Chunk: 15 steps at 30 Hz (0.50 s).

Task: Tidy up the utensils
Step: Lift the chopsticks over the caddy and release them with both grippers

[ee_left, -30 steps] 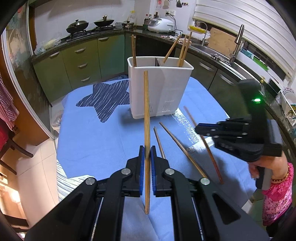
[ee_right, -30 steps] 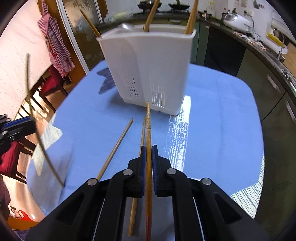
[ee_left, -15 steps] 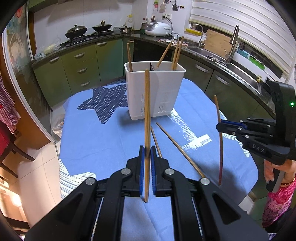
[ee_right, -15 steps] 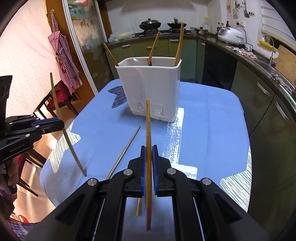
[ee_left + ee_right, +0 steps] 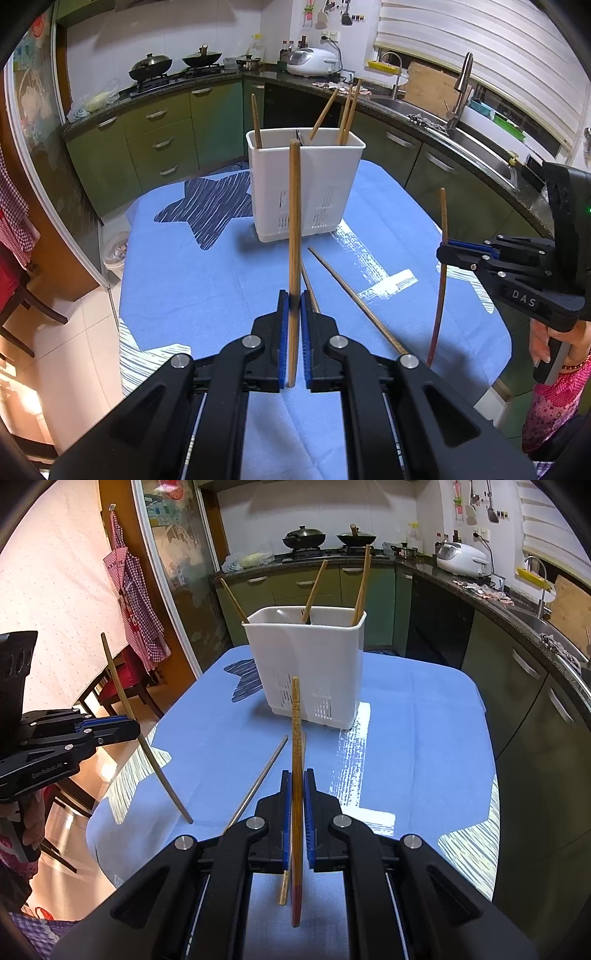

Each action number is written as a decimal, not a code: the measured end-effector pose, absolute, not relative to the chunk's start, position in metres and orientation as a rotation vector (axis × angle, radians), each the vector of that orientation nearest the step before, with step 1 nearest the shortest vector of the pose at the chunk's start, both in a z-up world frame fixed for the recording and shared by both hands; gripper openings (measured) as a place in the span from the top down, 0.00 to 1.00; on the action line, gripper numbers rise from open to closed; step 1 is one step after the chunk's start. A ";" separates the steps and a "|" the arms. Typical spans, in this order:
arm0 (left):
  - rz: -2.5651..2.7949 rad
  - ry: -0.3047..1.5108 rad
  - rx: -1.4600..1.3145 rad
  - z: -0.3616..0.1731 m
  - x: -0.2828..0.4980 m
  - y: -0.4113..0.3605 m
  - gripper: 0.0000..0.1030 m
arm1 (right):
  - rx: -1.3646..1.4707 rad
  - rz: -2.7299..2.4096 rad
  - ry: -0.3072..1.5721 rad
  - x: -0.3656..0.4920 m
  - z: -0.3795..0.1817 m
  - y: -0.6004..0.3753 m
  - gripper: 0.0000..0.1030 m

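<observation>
In the left wrist view my left gripper (image 5: 293, 299) is shut on a plain wooden chopstick (image 5: 294, 221) that stands nearly upright in front of the white utensil holder (image 5: 306, 192). The holder has several chopsticks in it. Two more chopsticks (image 5: 354, 295) lie on the blue cloth between me and the holder. My right gripper (image 5: 296, 779) is shut on a patterned chopstick with a red end (image 5: 296, 720), held clear above the table. Each gripper shows in the other's view: the right gripper (image 5: 443, 253) at the right, the left gripper (image 5: 135, 729) at the left.
The table (image 5: 207, 280) wears a blue cloth with a dark star and ends close on the right and near sides. A thin grey chopstick (image 5: 258, 779) lies on it. Green kitchen cabinets (image 5: 162, 136) and a sink (image 5: 443, 122) ring the far side. Chairs (image 5: 122, 686) stand left.
My right gripper has lifted its chopstick off the cloth and drawn up and back from the holder. The left gripper keeps its chopstick and has hardly moved.
</observation>
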<state>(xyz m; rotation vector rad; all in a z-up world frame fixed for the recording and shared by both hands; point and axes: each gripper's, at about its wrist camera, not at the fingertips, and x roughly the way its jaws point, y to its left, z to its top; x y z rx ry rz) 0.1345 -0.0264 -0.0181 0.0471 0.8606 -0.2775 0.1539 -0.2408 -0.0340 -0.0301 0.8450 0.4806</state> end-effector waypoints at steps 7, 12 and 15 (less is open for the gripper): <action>-0.282 0.848 0.049 -0.013 0.134 -0.027 0.94 | -0.017 0.477 0.821 0.154 -0.025 -0.244 0.93; -0.285 0.840 0.052 -0.008 0.135 -0.028 0.94 | -0.012 0.483 0.801 0.155 -0.017 -0.245 0.93; -0.290 0.831 0.047 -0.001 0.137 -0.029 0.94 | -0.008 0.480 0.784 0.157 -0.009 -0.248 0.93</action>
